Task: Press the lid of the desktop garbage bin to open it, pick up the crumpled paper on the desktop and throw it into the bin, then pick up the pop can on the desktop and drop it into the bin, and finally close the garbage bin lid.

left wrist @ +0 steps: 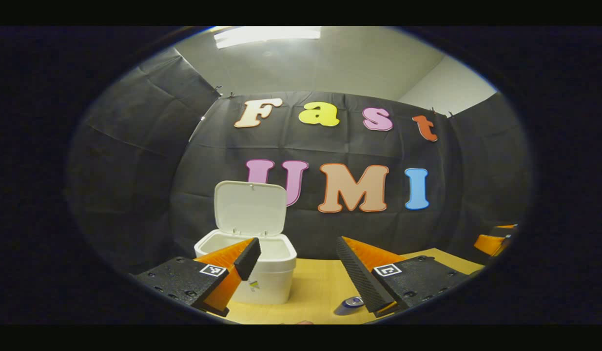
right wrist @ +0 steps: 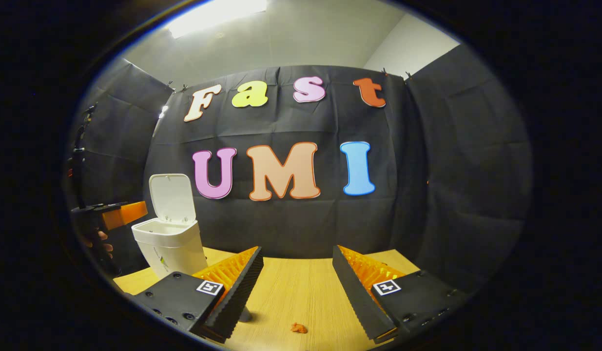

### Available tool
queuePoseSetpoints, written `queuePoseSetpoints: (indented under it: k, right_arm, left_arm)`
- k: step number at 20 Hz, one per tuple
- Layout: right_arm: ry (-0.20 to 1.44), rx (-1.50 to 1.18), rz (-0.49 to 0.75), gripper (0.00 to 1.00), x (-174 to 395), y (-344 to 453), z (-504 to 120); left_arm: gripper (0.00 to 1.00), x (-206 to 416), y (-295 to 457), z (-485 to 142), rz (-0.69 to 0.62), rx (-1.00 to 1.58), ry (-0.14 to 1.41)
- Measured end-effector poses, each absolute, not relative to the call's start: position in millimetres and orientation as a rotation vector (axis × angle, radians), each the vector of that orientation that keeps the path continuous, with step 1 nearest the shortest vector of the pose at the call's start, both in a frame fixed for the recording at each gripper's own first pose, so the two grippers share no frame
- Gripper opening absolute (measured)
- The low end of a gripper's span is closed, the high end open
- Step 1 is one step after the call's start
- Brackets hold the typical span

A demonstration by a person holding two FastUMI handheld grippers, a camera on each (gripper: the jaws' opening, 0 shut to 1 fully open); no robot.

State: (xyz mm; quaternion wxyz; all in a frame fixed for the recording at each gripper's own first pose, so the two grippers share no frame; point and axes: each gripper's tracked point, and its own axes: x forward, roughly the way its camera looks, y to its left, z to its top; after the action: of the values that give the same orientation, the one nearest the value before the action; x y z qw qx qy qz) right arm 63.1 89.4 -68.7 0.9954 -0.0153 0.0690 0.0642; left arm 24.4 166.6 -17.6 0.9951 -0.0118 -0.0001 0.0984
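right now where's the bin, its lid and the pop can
bin [left wrist: 269,278], left gripper view, front wall
lid [left wrist: 250,207], left gripper view, inner face, standing open
pop can [left wrist: 350,304], left gripper view, its top end

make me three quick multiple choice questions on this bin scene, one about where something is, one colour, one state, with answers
1. Where does the bin stand in the right gripper view?
A. on the desk's left part, before the black cloth wall
B. on the floor under the desk
C. between that gripper's own fingers

2. What colour is the bin?
A. blue
B. white
C. green

3. How is the bin lid now?
A. shut flat
C. lying on the desk
B. swung up, bin open

Answers:
1 A: it sits on the wooden desk at the left, with the cloth behind it.
2 B: body and lid are both white in both views.
3 B: the lid stands upright behind the open rim, in the left gripper view and the right one alike.
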Motion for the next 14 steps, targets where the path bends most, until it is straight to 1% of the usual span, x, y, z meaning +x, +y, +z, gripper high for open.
queuePoseSetpoints:
  k: [1, 2, 3, 5, 7, 9, 10, 12, 13, 14]
  right_arm:
    - [0.173, -0.03, 0.139, 0.95, 65.7, 87.3, -84.5]
    - [0.215, -0.032, 0.147, 0.99, 69.0, 85.9, -102.6]
    - [0.252, -0.031, 0.162, 0.96, 70.9, 84.9, -119.2]
    - [0.31, -0.044, 0.179, 0.95, 77.0, 82.9, -151.2]
    - [0.387, -0.067, 0.196, 0.95, 85.9, 82.4, -190.1]
    - [0.508, -0.1, 0.217, 0.96, 91.0, 83.6, -238.5]
    - [0.561, -0.116, 0.225, 0.96, 91.4, 83.2, -260.0]
    - [0.654, -0.153, 0.236, 0.96, 93.9, 83.4, -301.9]
    - [0.698, -0.167, 0.24, 0.98, 95.0, 83.1, -318.9]
    - [0.742, -0.167, 0.26, 0.93, 95.5, 87.9, -334.0]
  left_arm:
    - [0.93, 18.2, 155.6, -23.1, 0.187, -0.028, 0.011]
    - [0.93, 12.1, 148.2, -29.7, 0.184, -0.025, 0.032]
    - [0.93, 5.8, 142.0, -36.3, 0.184, -0.022, 0.057]
    - [0.93, -2.7, 126.5, -43.0, 0.169, -0.028, 0.077]
    - [0.93, -8.6, 119.1, -49.4, 0.166, -0.021, 0.107]
    - [0.93, -11.9, 110.8, -55.5, 0.154, -0.01, 0.134]
    - [0.95, -11.9, 107.3, -55.9, 0.148, -0.002, 0.142]
    - [0.93, -13.1, 102.9, -59.4, 0.142, 0.016, 0.164]
    - [0.95, -13.4, 101.9, -59.3, 0.142, 0.025, 0.169]
    - [0.93, -14.3, 101.4, -58.2, 0.142, 0.034, 0.167]
